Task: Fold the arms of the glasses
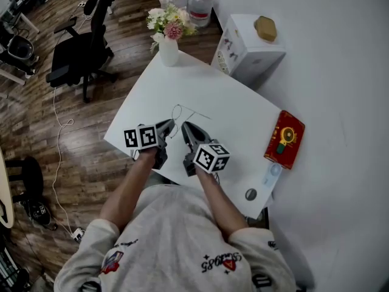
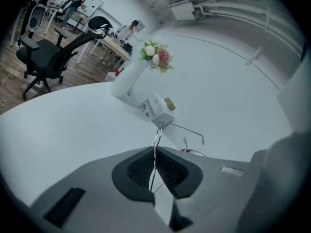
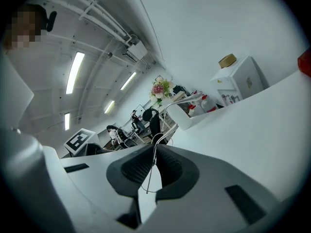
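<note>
Thin wire-framed glasses [image 1: 181, 113] are held low over the white table [image 1: 243, 126], between my two grippers. In the head view my left gripper [image 1: 169, 126] is at the frame's left side and my right gripper [image 1: 186, 129] is just right of it. The left gripper [image 2: 155, 160] is shut on a thin wire of the glasses [image 2: 158, 135], and one arm [image 2: 189, 129] sticks out to the right past the jaws. Seen from its own camera, the right gripper [image 3: 152, 163] is also shut on a wire of the glasses [image 3: 165, 113], which curves up and away.
A white vase of flowers [image 1: 168, 46] stands at the table's far corner. A red box [image 1: 284, 139] lies at the right edge, with a pale flat item [image 1: 271, 176] and a small round object [image 1: 250, 194] nearer me. Beyond the table stand a white cabinet [image 1: 252, 48] and an office chair [image 1: 78, 53].
</note>
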